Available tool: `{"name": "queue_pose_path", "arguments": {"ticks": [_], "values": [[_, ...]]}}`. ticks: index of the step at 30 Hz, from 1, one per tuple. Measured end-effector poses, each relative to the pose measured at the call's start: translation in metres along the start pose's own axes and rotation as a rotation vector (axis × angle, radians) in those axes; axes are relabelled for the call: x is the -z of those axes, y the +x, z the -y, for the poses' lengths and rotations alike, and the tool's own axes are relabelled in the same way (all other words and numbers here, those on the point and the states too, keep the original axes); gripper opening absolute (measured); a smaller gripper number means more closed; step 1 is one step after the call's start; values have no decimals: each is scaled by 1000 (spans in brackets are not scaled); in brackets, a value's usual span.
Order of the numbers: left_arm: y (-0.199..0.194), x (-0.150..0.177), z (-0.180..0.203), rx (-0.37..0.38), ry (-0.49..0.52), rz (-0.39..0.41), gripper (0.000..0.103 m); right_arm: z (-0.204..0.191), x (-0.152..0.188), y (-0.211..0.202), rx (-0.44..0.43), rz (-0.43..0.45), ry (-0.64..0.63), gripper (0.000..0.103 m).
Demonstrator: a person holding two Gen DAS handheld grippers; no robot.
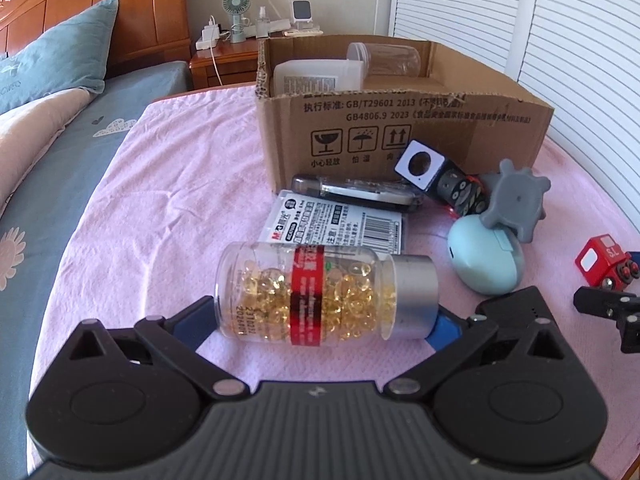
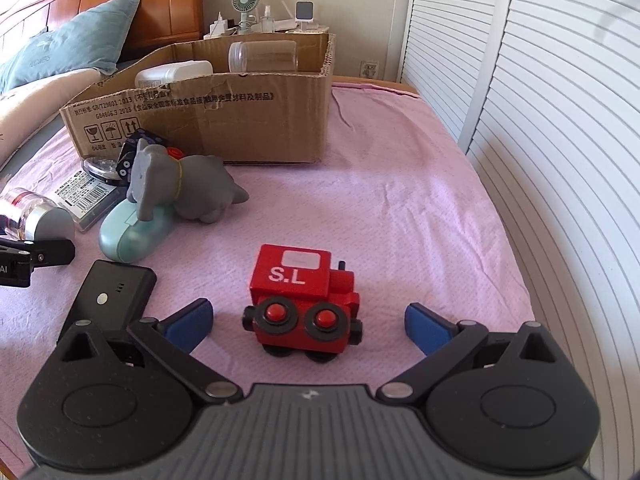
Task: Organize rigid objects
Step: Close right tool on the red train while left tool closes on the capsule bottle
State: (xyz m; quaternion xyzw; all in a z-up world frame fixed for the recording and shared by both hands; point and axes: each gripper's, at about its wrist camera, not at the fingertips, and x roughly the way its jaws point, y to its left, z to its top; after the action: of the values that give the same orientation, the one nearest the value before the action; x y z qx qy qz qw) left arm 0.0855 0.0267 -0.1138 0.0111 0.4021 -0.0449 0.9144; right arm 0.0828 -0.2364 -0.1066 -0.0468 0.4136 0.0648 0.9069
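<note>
Bracketing the pill bottle (image 1: 326, 290) w/ the left tongs (image 1: 322, 320): bottle lies on its side on the pink cloth (image 1: 180, 184), clear base at 9 o'clock, silver cap at 3. Jaws look spread wide, one blue pad near each end; can't tell if they touch yet, so no firm hold. Right tongs (image 2: 306, 320) also wide, w/ the red toy train (image 2: 306, 300) standing between the pads, clear gaps both sides.

Risks, as I judge them:
- Bottle is round + smooth; grabbed end to end it could squirt out or roll toward the teal case (image 1: 486, 256) at 2 o'clock.
- Cap end is narrower than the body, so the pads may seat unevenly & the bottle may tilt when lifted.
- Train sits on wheels; an off-centre squeeze may spin it or roll it away.
- Black device (image 2: 110, 300) lies just beside the right tongs' 9 o'clock finger, easy to nudge.
- Cardboard box (image 1: 400, 136) at 12 o'clock already holds two containers; its torn front rim could catch a low carry.
</note>
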Motion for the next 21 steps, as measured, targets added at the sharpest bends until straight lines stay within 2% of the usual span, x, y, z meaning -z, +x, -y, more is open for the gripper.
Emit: {"name": "queue_pose_path", "arguments": {"ticks": [7, 12, 16, 19, 21], "values": [[0, -3, 1, -14, -9, -7, 103, -9, -6, 1, -4, 13, -32, 98], [-5, -7, 10, -39, 60, 13, 100, -7, -8, 0, 2, 15, -36, 92], [-10, -14, 10, -4, 54, 21, 98, -5, -10, -1, 8, 17, -26, 87], [-9, -17, 8, 0, 47, 15, 95, -4, -12, -1, 15, 16, -24, 83], [-9, -18, 6, 1, 40, 6, 93, -4, -13, -1, 26, 14, -29, 75]]}}
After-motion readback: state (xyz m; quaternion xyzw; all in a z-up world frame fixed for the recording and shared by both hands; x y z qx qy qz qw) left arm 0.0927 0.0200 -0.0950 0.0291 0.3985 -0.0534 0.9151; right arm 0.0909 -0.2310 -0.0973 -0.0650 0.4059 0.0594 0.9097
